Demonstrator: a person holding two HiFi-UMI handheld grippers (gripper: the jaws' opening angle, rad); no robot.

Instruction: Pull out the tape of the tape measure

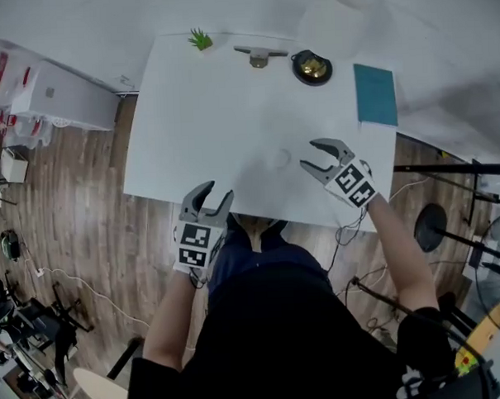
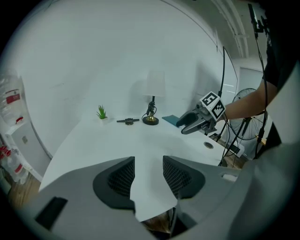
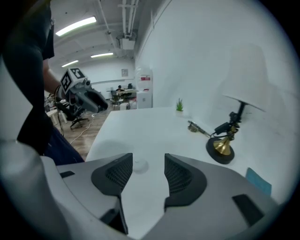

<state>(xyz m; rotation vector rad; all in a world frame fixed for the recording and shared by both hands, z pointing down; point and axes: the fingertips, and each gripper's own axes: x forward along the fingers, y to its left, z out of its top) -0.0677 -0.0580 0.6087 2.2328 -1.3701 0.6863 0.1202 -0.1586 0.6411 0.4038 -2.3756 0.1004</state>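
Note:
A small white round disc (image 1: 283, 158), perhaps the tape measure, lies flat on the white table (image 1: 197, 122). My right gripper (image 1: 308, 155) hovers just right of it, open and empty. In the right gripper view the disc (image 3: 139, 165) shows on the table between and beyond the open jaws (image 3: 148, 172). My left gripper (image 1: 212, 192) is at the table's near edge, open with nothing in it, and only bare tabletop shows between its jaws (image 2: 148, 171). A grey elongated tool (image 1: 259, 55) lies at the far edge. I cannot tell what it is.
Along the far edge stand a small green plant (image 1: 199, 39) and a black-and-gold lamp base (image 1: 312, 68). A teal book (image 1: 375, 94) lies at the far right. The person's body is against the near edge. Stands, cables and a fan (image 1: 497, 262) crowd the floor at the right.

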